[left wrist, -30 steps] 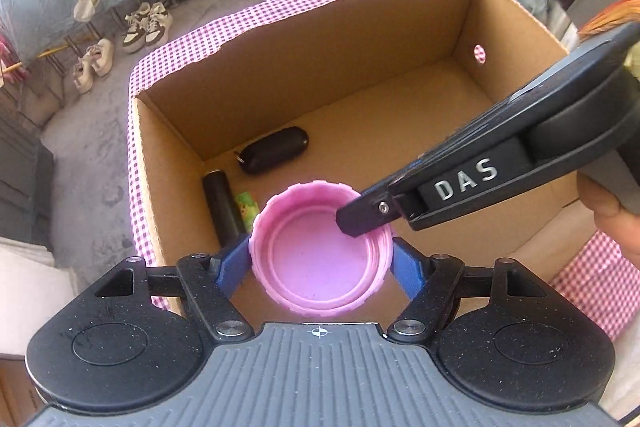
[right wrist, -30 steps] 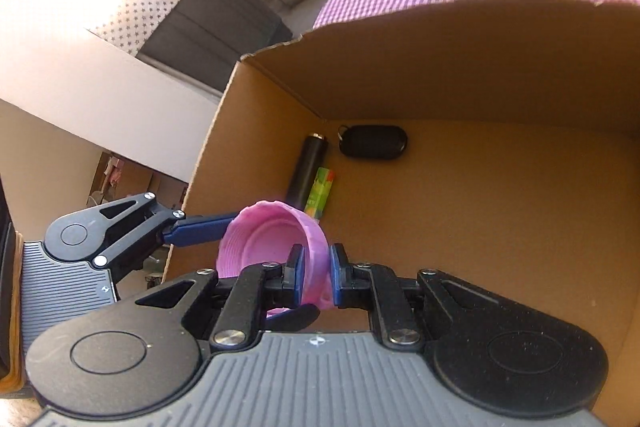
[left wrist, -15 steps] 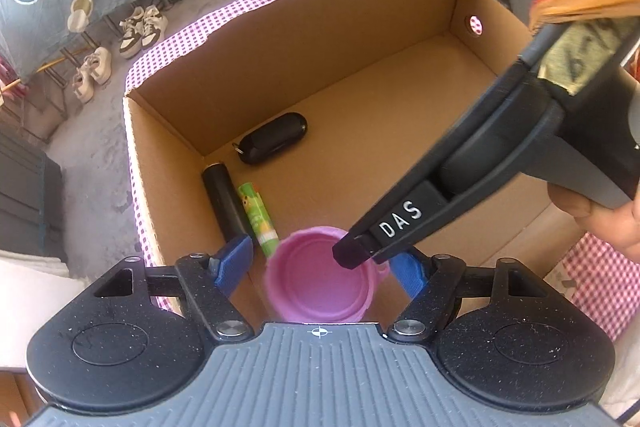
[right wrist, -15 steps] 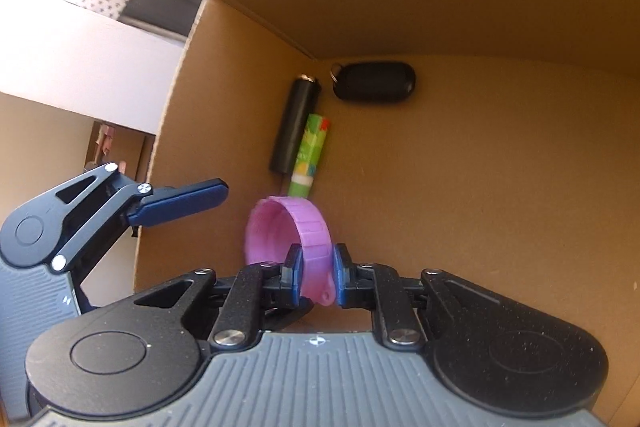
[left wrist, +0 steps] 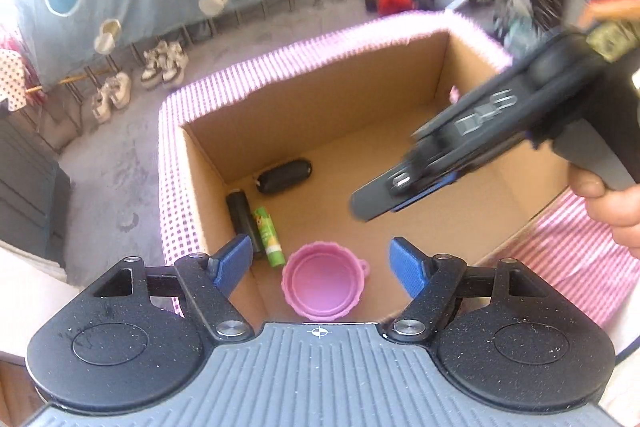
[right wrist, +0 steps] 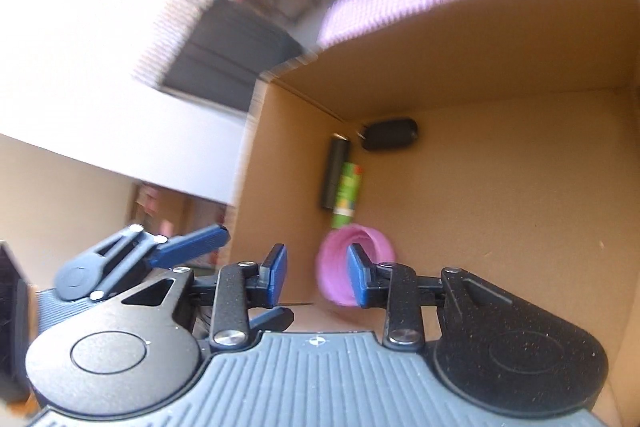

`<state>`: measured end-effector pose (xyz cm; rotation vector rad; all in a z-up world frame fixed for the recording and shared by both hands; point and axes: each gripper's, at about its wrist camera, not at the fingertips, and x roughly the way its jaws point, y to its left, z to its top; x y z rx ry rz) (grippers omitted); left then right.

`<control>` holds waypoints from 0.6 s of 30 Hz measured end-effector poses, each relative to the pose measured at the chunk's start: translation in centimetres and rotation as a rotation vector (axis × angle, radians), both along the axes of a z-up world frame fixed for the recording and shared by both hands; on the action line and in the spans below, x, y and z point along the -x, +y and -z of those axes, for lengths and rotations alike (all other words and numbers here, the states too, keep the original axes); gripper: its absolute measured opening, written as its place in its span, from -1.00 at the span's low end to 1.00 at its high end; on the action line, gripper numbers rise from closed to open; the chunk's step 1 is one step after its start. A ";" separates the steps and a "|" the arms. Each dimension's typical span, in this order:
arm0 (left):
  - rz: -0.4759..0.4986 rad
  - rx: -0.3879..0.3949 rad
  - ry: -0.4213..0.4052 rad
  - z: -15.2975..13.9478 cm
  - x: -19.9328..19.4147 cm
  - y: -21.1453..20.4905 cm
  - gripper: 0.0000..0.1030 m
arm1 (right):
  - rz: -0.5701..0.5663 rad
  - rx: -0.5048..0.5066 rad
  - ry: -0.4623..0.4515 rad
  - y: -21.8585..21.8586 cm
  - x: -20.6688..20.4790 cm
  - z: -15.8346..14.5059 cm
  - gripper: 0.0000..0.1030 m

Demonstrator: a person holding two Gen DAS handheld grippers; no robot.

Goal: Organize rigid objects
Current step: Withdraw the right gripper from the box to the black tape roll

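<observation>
Because the pink lid (left wrist: 323,281) now lies open side up on the floor of the cardboard box (left wrist: 304,107), low in the middle of the left wrist frame, we judge the placing of this item done, and neither pair of tongs has any hold on it. Nearest to us, the left tongs (left wrist: 322,261) stand spread wide at the bottom of that frame, their blue pads either side of the lid's place but above it and clear of it. In the right wrist view the right tongs (right wrist: 317,277) are likewise parted, with the lid (right wrist: 356,277) seen between and beyond the pads; the right pad overlaps it in the picture, though whether it touches we cannot tell through the blur.

Just past the lid, toward the left wall of the box, a green tube (left wrist: 269,235) and a black cylinder (left wrist: 241,217) lie side by side, lengthwise along that wall, and we take that as deliberate packing into one corner. Farther on, near the back corner, a black oval case (left wrist: 285,175) rests across their line. The lid sits just beside the tube's near end, which keeps the group tight and leaves the right half of the box floor for more things. At the right of the left wrist frame the right tool is blurred above the box.
</observation>
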<state>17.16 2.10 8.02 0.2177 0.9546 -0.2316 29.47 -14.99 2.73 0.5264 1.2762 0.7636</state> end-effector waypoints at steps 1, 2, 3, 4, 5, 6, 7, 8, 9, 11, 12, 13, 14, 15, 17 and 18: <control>-0.006 0.018 -0.024 -0.4 0.9 0.2 0.48 | 0.020 -0.031 -0.024 -1.0 1.0 -0.8 -0.19; -0.017 0.039 -0.047 -0.8 1.8 0.4 0.50 | 0.038 -0.056 -0.049 -2.1 2.1 -1.6 -0.14; -0.026 0.057 -0.064 -0.9 2.7 0.5 0.51 | 0.057 -0.081 -0.077 -3.2 3.3 -2.3 -0.11; -0.032 0.077 -0.074 -0.9 3.5 0.7 0.52 | 0.076 -0.097 -0.103 -4.2 4.6 -2.8 -0.11; -0.041 0.097 -0.083 -0.8 4.4 0.8 0.52 | 0.094 -0.109 -0.129 -5.2 6.1 -3.2 -0.11; -0.049 0.113 -0.087 -0.6 5.2 0.9 0.52 | 0.114 -0.119 -0.148 -6.1 7.5 -3.3 -0.11; -0.057 0.130 -0.091 -0.3 6.2 0.9 0.52 | 0.132 -0.126 -0.165 -6.9 9.0 -3.3 -0.11; -0.058 0.148 -0.097 0.1 7.0 0.9 0.52 | 0.149 -0.127 -0.176 -7.5 10.3 -3.4 -0.11; -0.061 0.168 -0.101 0.4 7.9 0.8 0.52 | 0.164 -0.124 -0.184 -8.0 11.7 -3.1 -0.11; -0.069 0.200 -0.093 1.5 9.0 0.7 0.52 | 0.190 -0.106 -0.194 -8.7 14.2 -2.2 -0.11; -0.071 0.207 -0.087 2.1 9.5 0.6 0.52 | 0.208 -0.089 -0.197 -9.0 15.4 -1.5 -0.11; -0.075 0.209 -0.082 2.9 9.9 0.5 0.52 | 0.221 -0.072 -0.197 -9.0 16.4 -0.8 -0.11; -0.076 0.207 -0.074 3.7 10.3 0.3 0.52 | 0.233 -0.058 -0.194 -8.7 17.4 0.0 -0.11; -0.075 0.201 -0.066 4.5 10.8 0.1 0.52 | 0.244 -0.050 -0.189 -8.4 18.2 0.9 -0.11; -0.071 0.185 -0.034 6.3 11.2 -0.4 0.52 | 0.265 -0.031 -0.177 -7.6 19.4 2.3 -0.10; -0.069 0.178 -0.013 7.1 11.4 -0.5 0.52 | 0.266 -0.016 -0.182 -7.2 19.9 2.8 -0.10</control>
